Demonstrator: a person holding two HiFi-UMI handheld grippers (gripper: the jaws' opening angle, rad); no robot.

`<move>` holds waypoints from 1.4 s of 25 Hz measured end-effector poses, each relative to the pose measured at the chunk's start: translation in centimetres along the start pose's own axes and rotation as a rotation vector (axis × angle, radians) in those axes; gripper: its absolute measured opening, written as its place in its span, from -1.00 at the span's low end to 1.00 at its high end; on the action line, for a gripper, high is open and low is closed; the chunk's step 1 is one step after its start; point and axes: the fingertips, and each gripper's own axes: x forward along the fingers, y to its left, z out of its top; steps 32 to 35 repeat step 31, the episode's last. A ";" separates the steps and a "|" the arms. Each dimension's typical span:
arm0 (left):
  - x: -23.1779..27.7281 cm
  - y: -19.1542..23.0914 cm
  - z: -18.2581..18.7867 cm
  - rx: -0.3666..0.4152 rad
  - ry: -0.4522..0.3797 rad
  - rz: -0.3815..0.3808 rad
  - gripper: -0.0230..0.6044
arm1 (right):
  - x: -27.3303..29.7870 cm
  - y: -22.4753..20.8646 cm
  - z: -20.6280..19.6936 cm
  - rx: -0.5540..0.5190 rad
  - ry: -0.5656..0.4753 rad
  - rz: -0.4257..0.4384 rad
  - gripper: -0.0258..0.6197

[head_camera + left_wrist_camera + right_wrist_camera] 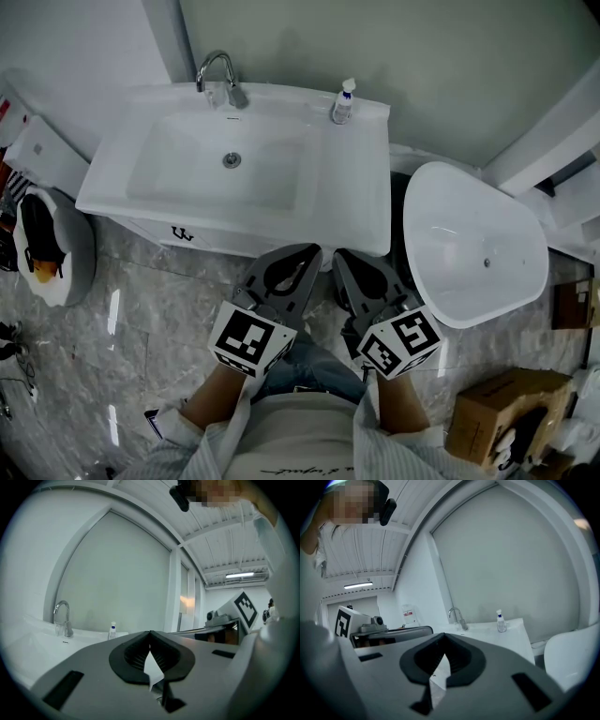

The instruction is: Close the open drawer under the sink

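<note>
The white sink (361,187) with a chrome faucet (220,75) stands ahead of me in the head view. Below its front edge a white drawer front (234,242) with a small dark handle (183,233) shows as a narrow strip; how far it stands out I cannot tell. My left gripper (306,251) and right gripper (339,255) are held side by side just short of the sink's front right edge, touching nothing. In both gripper views the tips meet, left gripper (150,631) and right gripper (443,633), with nothing between them. Both look over the sink top, so the drawer is hidden there.
A soap bottle (343,101) stands on the sink's back right corner. A white oval tub (473,244) sits to the right, a cardboard box (497,412) nearer on the right, and a penguin cushion (42,246) to the left. The floor is marble tile (141,328).
</note>
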 end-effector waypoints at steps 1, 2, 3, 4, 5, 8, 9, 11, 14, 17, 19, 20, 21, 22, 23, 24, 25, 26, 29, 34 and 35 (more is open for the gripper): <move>0.0 0.0 -0.1 -0.001 0.002 -0.001 -0.88 | 0.0 0.0 -0.1 0.001 0.003 0.001 -0.89; 0.0 0.0 -0.2 0.000 0.005 -0.003 -0.88 | 0.1 0.0 -0.2 0.003 0.005 0.002 -0.89; 0.1 0.0 -0.2 0.003 0.006 -0.004 -0.88 | 0.1 0.0 -0.2 0.004 0.006 0.001 -0.89; 0.1 0.0 -0.2 0.007 0.005 -0.007 -0.88 | 0.1 -0.1 -0.3 0.004 0.007 0.001 -0.89; 0.2 0.0 -0.2 0.010 0.003 -0.009 -0.88 | 0.2 -0.1 -0.3 0.003 0.008 0.001 -0.89; 0.2 0.0 -0.2 0.006 0.002 -0.012 -0.88 | 0.2 0.0 -0.3 -0.003 0.010 0.001 -0.89; 0.3 0.0 -0.2 0.005 0.003 -0.012 -0.88 | 0.2 -0.1 -0.3 -0.006 0.012 0.000 -0.89; 0.5 0.1 -0.3 0.002 0.008 -0.012 -0.88 | 0.2 -0.1 -0.3 -0.009 0.017 -0.002 -0.89; 0.6 -0.1 -0.4 -0.004 0.007 -0.016 -0.88 | 0.0 -0.3 -0.4 -0.008 0.022 -0.002 -0.89; 0.8 -0.2 -0.4 -0.005 0.007 -0.018 -0.88 | 0.0 -0.4 -0.7 -0.003 0.030 0.003 -0.89; 0.9 -0.3 -0.6 -0.006 0.010 -0.017 -0.88 | 0.1 -0.4 -1.0 0.004 0.037 0.009 -0.89; 0.9 -0.2 -0.7 -0.008 0.014 -0.014 -0.88 | 0.1 -0.5 -1.2 0.009 0.040 0.011 -0.89; 0.9 -0.2 -0.8 -0.009 0.020 -0.011 -0.88 | 0.2 -0.5 -1.3 0.015 0.043 0.013 -0.89; 0.9 -0.2 -0.9 -0.010 0.023 -0.010 -0.88 | 0.2 -0.4 -1.4 0.019 0.043 0.015 -0.89; 0.8 -0.1 -0.9 -0.011 0.025 -0.009 -0.88 | 0.2 -0.4 -1.5 0.021 0.043 0.015 -0.89; 0.8 -0.1 -1.0 -0.012 0.027 -0.008 -0.88 | 0.3 -0.4 -1.5 0.023 0.043 0.015 -0.89; 0.8 -0.1 -1.0 -0.012 0.027 -0.007 -0.88 | 0.3 -0.4 -1.6 0.025 0.043 0.015 -0.89; 0.8 0.0 -1.0 -0.011 0.027 -0.006 -0.88 | 0.3 -0.4 -1.6 0.025 0.044 0.015 -0.89; 0.7 0.2 -1.2 -0.014 0.032 -0.003 -0.88 | 0.5 -0.4 -1.8 0.030 0.046 0.014 -0.89; 0.6 0.4 -1.5 -0.020 0.040 -0.001 -0.88 | 0.5 -0.4 -1.9 0.035 0.048 0.012 -0.89; 0.6 0.4 -1.5 -0.020 0.040 -0.001 -0.88 | 0.5 -0.4 -1.9 0.035 0.048 0.012 -0.89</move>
